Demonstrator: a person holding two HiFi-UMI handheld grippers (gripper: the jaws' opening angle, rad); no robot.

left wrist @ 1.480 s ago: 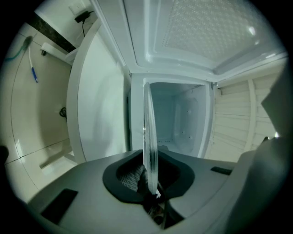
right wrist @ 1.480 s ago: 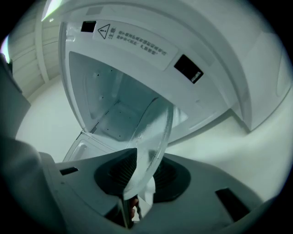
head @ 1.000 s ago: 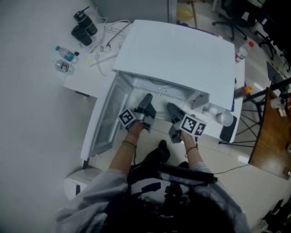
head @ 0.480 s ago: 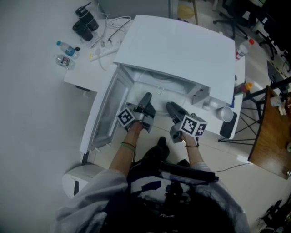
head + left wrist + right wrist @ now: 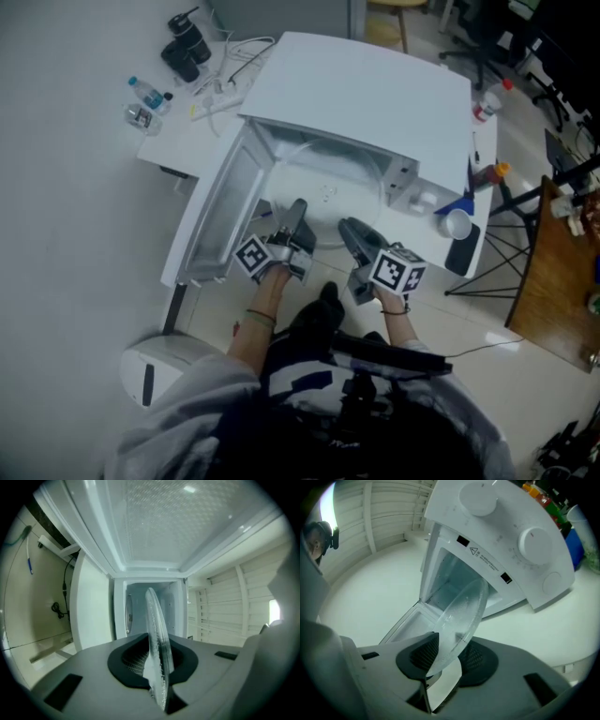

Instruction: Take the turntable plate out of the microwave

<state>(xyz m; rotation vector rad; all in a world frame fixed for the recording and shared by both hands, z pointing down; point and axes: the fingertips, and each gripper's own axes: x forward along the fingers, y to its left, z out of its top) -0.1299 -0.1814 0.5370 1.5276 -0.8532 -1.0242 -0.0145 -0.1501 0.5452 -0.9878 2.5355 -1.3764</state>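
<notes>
The glass turntable plate (image 5: 328, 192) sits further out of the open microwave (image 5: 366, 94) than a second ago, its near rim drawn towards the person. The left gripper (image 5: 296, 214) and the right gripper (image 5: 352, 232) each clamp that near rim, side by side, both pointing away into the cavity. The door (image 5: 220, 214) hangs open at left.
</notes>
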